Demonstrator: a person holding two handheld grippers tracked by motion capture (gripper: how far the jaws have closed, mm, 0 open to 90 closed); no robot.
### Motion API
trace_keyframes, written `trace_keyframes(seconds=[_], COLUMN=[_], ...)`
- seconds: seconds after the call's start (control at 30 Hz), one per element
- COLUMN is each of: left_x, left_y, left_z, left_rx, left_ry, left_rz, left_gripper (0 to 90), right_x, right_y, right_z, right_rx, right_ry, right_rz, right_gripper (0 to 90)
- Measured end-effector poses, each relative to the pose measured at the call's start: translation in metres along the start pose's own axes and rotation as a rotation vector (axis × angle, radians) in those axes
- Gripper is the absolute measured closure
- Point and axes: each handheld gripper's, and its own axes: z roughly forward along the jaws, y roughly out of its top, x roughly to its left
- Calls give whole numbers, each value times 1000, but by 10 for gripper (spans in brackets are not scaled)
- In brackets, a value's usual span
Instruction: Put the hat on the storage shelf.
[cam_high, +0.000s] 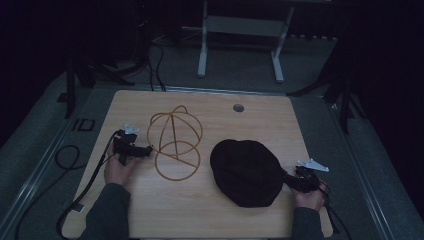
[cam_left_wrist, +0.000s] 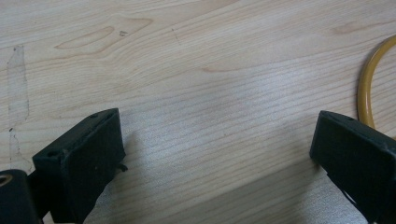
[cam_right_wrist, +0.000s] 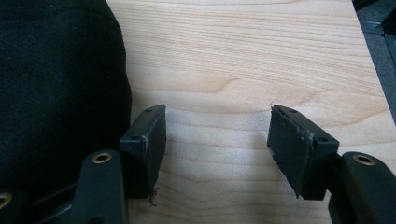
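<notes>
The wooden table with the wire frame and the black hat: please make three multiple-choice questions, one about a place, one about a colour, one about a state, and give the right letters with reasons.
1. Where does the black hat lie, seen in the high view?
A. On the floor behind the table
B. On the table, right of the wire frame
C. On top of the wire frame

2. What colour is the wire frame?
A. Yellowish tan
B. Bright blue
C. White

3. How do the jaws of the left gripper stand?
A. Shut on the hat
B. Shut on the wire
C. Open, over bare wood

Answers: 1 B, the hat rests on the wood near the right gripper, apart from the frame. 2 A, the wire looks yellow-tan against the pale wood. 3 C, the left gripper view shows a wide gap between the jaws with nothing in it.
</notes>
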Motion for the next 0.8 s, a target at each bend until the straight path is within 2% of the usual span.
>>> trace_keyframes(seconds=[0.5,0.6,0.77,0.8], left_x=[0,0,0,0], left_y=[-1,-1,-1,-1], left_z=[-1,-1,-1,-1], left_rx=[0,0,0,0], left_ry=[4,4,4,3], left_rz=[-3,-3,-3,-4], left_gripper=[26,26,26,26], right_x=[0,-1,-4,-6], right_y=[0,0,3,5], right_z=[0,0,-3,-4], right_rx=[0,-1,31,54], right_ry=[-1,8,34,63], right_rz=[0,-12,-37,-42], right_gripper=[371,375,463,492])
